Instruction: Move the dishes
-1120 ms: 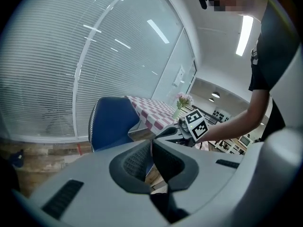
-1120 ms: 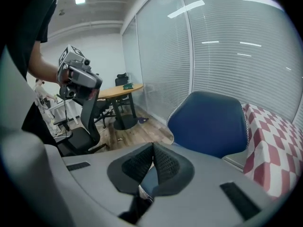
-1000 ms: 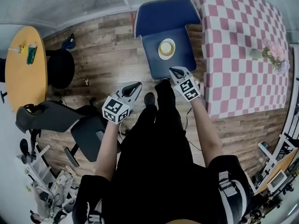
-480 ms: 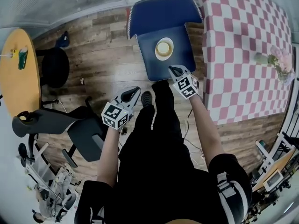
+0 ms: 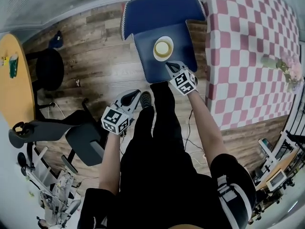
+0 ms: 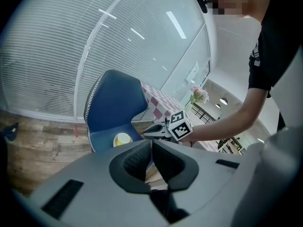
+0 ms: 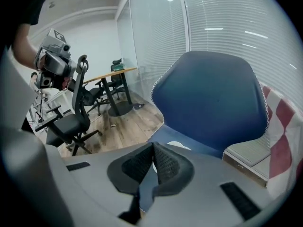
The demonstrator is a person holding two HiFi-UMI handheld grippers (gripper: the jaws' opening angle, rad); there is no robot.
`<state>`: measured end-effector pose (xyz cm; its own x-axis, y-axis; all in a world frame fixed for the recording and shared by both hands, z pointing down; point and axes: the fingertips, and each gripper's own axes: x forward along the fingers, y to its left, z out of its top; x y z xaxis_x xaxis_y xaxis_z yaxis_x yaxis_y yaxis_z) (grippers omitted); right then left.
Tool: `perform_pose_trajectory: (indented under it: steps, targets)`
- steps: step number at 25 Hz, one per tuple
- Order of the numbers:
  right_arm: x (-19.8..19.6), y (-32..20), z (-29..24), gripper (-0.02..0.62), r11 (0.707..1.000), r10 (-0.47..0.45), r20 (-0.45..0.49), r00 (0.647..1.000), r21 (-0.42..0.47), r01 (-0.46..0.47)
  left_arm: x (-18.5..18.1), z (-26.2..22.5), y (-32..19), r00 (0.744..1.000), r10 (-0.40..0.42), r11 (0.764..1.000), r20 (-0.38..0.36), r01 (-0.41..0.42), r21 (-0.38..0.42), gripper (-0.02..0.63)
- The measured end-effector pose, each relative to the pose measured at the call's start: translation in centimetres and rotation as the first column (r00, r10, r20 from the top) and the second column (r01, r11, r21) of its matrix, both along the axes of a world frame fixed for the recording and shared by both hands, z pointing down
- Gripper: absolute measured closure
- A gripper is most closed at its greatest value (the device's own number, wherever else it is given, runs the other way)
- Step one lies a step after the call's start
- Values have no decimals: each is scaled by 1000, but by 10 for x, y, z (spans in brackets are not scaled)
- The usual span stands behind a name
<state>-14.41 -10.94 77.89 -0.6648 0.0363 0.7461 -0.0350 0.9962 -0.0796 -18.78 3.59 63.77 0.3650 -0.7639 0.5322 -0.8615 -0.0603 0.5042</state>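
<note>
The dish [image 5: 163,48], a pale yellow round item, rests on the seat of the blue chair [image 5: 162,13], at the seat's centre. The chair stands just left of the table [image 5: 238,42] covered in a red-and-white checked cloth.

The right gripper [image 5: 168,65] is positioned over the near part of the seat, just beside the dish on its near side. Its jaws are together with nothing between them.

The left gripper [image 5: 137,93] is positioned further left and nearer, over the wooden floor [image 5: 95,66], well apart from the dish. Its jaws are likewise together and empty.
</note>
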Motion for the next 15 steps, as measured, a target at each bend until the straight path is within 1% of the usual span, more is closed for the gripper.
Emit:
perform_pose_trajectory:
  steps: [5, 10, 15]
  targets:
    - [-8, -4, 23, 571, 999, 17, -9, 1000, -35, -18, 1, 15, -9, 1000, 13, 1000, -7, -13, -4, 575]
    - [-14, -10, 52, 558, 1000, -4, -28, 1000, -24, 4, 3, 39, -16, 999, 44, 999, -8, -44, -21, 575]
    - [-23, -15, 81, 555, 1000, -18, -33, 999, -15, 18, -5, 55, -18, 999, 32, 999, -11, -32, -30, 575]
